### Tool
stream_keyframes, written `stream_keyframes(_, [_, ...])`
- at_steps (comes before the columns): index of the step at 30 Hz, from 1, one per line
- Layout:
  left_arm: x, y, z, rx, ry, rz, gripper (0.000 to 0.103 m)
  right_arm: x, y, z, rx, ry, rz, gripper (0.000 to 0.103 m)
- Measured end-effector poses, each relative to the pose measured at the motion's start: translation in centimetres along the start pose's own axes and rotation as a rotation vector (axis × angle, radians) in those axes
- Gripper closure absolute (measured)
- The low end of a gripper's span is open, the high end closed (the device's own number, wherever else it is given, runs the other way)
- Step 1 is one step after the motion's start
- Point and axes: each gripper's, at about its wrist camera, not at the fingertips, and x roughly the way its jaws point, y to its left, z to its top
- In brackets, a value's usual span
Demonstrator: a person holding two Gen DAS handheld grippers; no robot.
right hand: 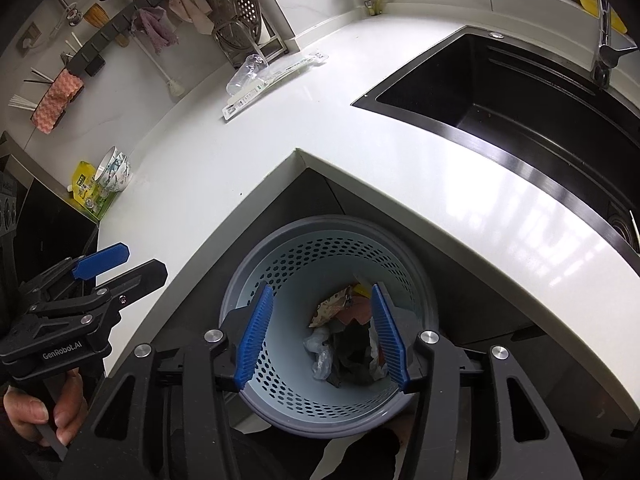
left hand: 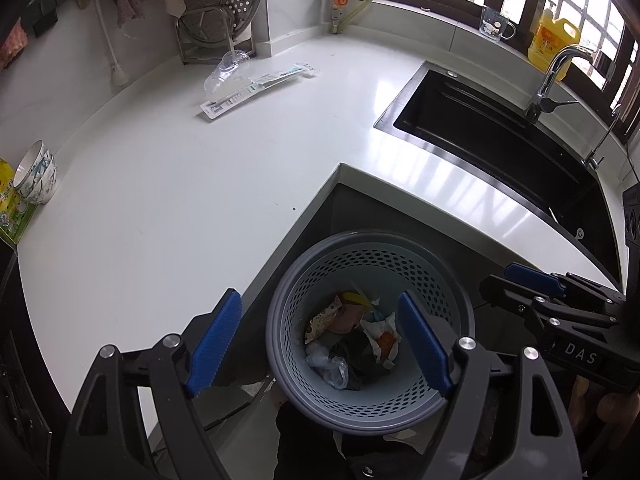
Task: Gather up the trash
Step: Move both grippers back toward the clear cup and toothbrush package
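Note:
A grey-rimmed perforated trash basket [left hand: 448, 280] [right hand: 280, 264] stands on the floor in the counter's inner corner. It holds crumpled wrappers and plastic [left hand: 352, 336] [right hand: 340, 336]. My left gripper [left hand: 320, 340] is open and empty above the basket's left side. My right gripper [right hand: 320, 332] is open and empty right over the basket's mouth; it also shows in the left wrist view [left hand: 532, 280]. On the white counter at the back lie a clear plastic cup [left hand: 226, 68] [right hand: 246, 72] and a long flat wrapper [left hand: 256, 88] [right hand: 272, 80], touching each other.
A black sink [left hand: 500, 136] [right hand: 520, 92] with a faucet [left hand: 556, 76] is set in the counter at right. Stacked bowls [left hand: 36, 176] [right hand: 114, 170] and a yellow-green packet [right hand: 86, 192] sit at the left. A steamer rack [left hand: 220, 0] and hanging cloths line the back wall.

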Motion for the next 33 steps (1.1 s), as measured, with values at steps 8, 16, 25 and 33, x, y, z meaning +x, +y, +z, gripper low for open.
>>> stream_keyframes(8, [0.2,1.3,1.2,0.002,-0.004,-0.026,0.024,1.0,1.0,2.0,0.023,-0.005,-0.003,0.053])
stream_keyframes(16, [-0.7,3.3,4.1,0.034,-0.051,-0.03,0.024,1.6,2.9,3.9,0.036,-0.054,-0.002,0.053])
stream_keyframes(25, [-0.4,8.7,9.4,0.042,-0.11,-0.031,0.021,3.6,4.6,8.3,0.112,-0.118,-0.007,0.053])
stream_keyframes(33, [3.2,14.4,14.5,0.071,-0.116,-0.035,0.02,7.4,7.2,12.7,0.17,-0.146,-0.018,0.053])
